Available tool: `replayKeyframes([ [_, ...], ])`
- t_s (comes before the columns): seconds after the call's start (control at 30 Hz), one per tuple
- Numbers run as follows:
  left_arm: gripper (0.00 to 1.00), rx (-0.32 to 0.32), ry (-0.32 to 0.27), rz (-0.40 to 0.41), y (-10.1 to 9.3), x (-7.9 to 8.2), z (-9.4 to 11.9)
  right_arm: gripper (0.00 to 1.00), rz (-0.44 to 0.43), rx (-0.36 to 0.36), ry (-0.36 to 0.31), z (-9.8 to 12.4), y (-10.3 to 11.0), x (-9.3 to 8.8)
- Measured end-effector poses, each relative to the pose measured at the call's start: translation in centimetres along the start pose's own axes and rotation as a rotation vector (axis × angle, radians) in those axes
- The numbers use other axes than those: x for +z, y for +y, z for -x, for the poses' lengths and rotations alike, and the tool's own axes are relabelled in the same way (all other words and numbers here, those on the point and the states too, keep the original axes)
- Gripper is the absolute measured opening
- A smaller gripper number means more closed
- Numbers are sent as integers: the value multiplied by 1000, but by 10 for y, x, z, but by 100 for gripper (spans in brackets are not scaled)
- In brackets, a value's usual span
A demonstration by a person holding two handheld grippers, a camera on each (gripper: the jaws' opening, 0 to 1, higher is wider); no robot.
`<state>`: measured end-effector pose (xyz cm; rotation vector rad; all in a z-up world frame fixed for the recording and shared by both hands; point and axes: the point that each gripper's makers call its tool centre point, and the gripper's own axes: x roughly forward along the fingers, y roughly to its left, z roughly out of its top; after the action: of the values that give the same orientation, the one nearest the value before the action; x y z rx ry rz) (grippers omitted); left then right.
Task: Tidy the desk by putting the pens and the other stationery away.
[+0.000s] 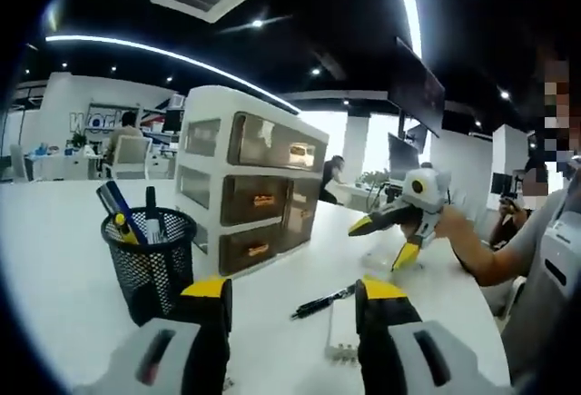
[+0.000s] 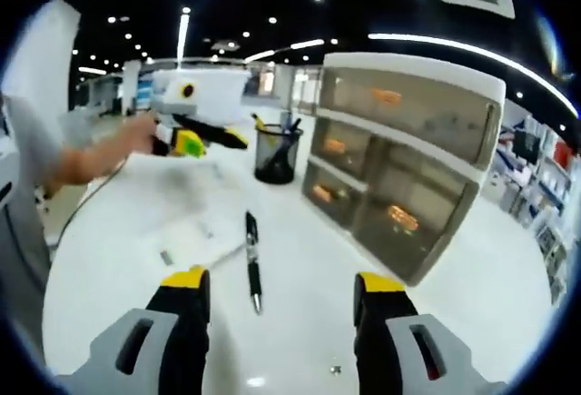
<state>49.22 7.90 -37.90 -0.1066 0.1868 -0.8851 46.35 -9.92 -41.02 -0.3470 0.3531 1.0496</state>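
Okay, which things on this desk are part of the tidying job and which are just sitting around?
Part of the job:
black pen
mesh pen cup
drawer unit
left gripper
right gripper

Just lying about:
clear flat item
papers
monitors

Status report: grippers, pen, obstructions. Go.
Left gripper open, empty. Right gripper open, empty. Black pen loose on desk, between mesh pen holder and drawer unit. Nothing blocking it.

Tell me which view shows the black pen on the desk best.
The right gripper view: the black pen lies whole and near, between the jaws. In the left gripper view the pen is smaller and partly behind the right jaw.
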Motion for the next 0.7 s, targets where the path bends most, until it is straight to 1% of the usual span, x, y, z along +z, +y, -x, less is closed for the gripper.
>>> replayKeyframes([
  [0.03, 56, 4, 15, 2, -2, -3, -1, 60, 15, -26, 17, 1, -5, -3],
  [0.1, 56, 9, 26, -6, -3, -6, -1, 60, 17, -36, 27, 1, -8, -6],
  [0.17, 56, 16, 52, -40, -5, -11, -3, 60, 27, -44, 51, 0, -11, -12],
  [0.23, 56, 17, 58, -49, -7, -12, -4, 60, 28, -44, 58, -1, -11, -13],
  [0.3, 56, 7, 91, -62, -11, -21, -6, 59, 25, -33, 75, -3, -9, -17],
  [0.4, 56, 5, 111, -66, -13, -26, -7, 58, 21, -27, 82, -4, -6, -19],
  [0.43, 56, 4, 121, -72, -13, -28, -7, 58, 14, -14, 80, -4, -3, -19],
  [0.5, 56, 5, 132, -80, -14, -30, -7, 57, 1, 9, 71, -6, 2, -17],
  [0.6, 55, 6, 139, -90, -15, -30, -6, 57, -11, 32, 75, -8, 6, -19],
  [0.7, 55, 10, 141, -94, -14, -30, -5, 57, -7, 30, 89, -9, 5, -23],
])
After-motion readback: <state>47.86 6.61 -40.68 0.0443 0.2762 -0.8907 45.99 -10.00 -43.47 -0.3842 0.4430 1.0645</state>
